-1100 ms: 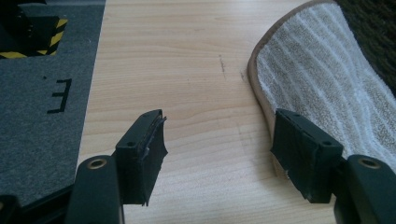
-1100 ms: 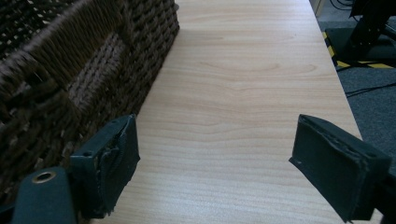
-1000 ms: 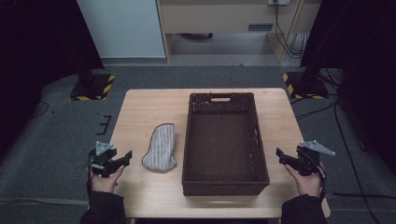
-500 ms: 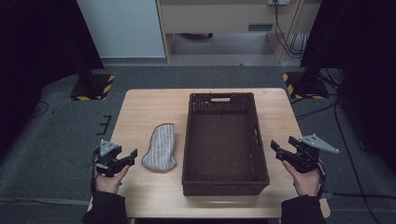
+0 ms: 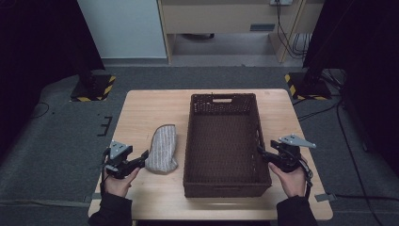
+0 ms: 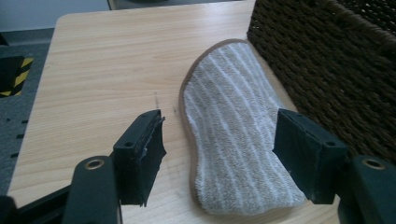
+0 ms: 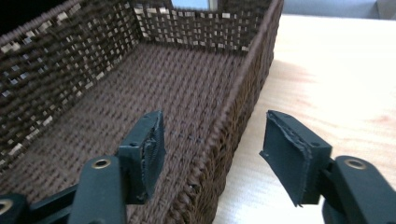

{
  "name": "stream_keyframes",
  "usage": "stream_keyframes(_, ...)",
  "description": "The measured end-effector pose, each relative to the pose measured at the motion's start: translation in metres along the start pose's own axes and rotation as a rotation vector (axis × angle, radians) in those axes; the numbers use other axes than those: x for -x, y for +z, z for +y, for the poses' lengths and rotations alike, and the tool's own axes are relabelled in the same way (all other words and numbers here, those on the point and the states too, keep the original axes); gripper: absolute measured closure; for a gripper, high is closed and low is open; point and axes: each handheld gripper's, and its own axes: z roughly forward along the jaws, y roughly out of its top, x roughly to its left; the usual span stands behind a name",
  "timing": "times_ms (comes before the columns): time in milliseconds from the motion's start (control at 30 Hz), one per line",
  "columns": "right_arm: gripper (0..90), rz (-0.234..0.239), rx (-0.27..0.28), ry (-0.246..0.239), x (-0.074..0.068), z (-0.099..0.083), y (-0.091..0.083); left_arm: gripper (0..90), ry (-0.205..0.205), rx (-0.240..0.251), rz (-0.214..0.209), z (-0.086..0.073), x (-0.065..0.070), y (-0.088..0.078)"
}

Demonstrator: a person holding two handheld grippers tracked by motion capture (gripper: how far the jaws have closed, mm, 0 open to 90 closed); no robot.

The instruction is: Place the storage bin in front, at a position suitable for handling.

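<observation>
A dark brown wicker basket stands empty in the middle of the wooden table. Left of it lies a grey striped cloth pad with a tan edge. My left gripper is open at the pad's near end; in the left gripper view the pad lies between and beyond the jaws of that gripper, untouched. My right gripper is open, and its jaws have just been closing. In the right gripper view they straddle the basket's right wall without pressing on it.
Two stand bases with yellow-black stripes sit on the grey floor behind the table's far corners. Cables trail along the floor at the right. Bare tabletop runs right of the basket.
Both hands have moved inward. The left gripper has come up to the pad's near end, and the right one has come over the basket's right wall.
</observation>
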Motion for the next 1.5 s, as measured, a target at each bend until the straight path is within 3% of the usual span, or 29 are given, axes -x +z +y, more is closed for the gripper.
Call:
stream_keyframes(300,53.2,-0.005,-0.075,-0.041,-0.002,-0.005,0.014,32.1,0.017,0.002,-0.029,0.002,0.012,0.004)
stream_keyframes(533,63.8,0.007,-0.098,-0.035,-0.002,-0.007,0.017,32.2,0.016,0.022,-0.072,0.009,0.027,0.004)
stream_keyframes(567,65.3,-0.019,-0.106,-0.052,-0.006,-0.006,0.017,32.5,0.024,0.029,-0.080,0.010,0.030,0.004)
stream_keyframes(733,65.6,-0.019,-0.108,-0.056,-0.006,-0.006,0.016,33.8,0.050,0.034,-0.106,0.019,0.047,0.008)
stream_keyframes(1033,65.5,0.026,-0.087,-0.038,-0.002,-0.005,0.021,36.9,0.106,0.000,-0.174,0.026,0.082,0.028)
stream_keyframes(1100,65.5,0.028,-0.086,-0.043,-0.005,-0.005,0.023,37.9,0.111,-0.008,-0.191,0.025,0.086,0.029)
stream_keyframes(1167,65.6,0.023,-0.087,-0.068,-0.012,-0.004,0.024,43.4,0.113,-0.002,-0.179,0.025,0.086,0.028)
stream_keyframes(1333,65.4,0.020,-0.094,-0.062,-0.018,-0.005,0.023,43.8,0.086,0.022,-0.202,0.028,0.082,0.023)
stream_keyframes(1500,64.7,0.017,-0.091,-0.061,-0.023,-0.005,0.023,45.7,0.123,0.002,-0.202,0.028,0.091,0.029)
